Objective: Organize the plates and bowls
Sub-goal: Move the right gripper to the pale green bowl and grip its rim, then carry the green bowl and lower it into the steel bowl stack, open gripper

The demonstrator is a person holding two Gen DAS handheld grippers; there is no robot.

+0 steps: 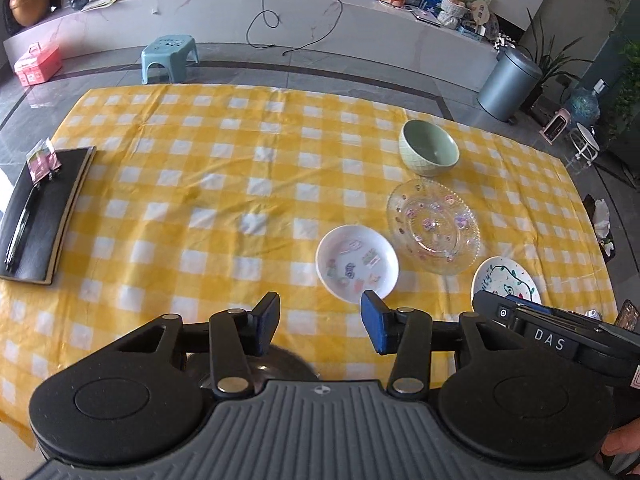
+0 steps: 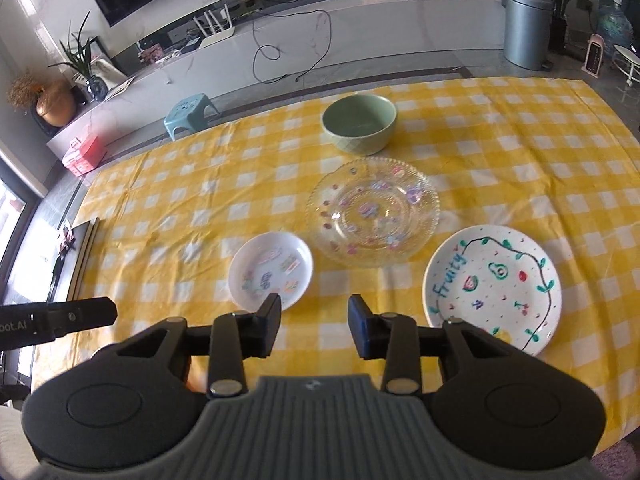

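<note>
Task at outset: green bowl [image 2: 359,123], glass plate [image 2: 373,212], small white dish [image 2: 271,270] and painted "Fruity" plate [image 2: 493,285] lying apart, unstacked, on the checkered surface [image 2: 520,152]. Left claw [image 1: 320,318] and right claw [image 2: 314,320] both released, empty, hovering at near edge. Wide bare cloth leftward; notebook [image 1: 40,208] at far-left edge.

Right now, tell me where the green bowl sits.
In the right wrist view the green bowl sits upright on the far side of the checked tablecloth, just beyond the glass plate, not stacked on anything.
</note>
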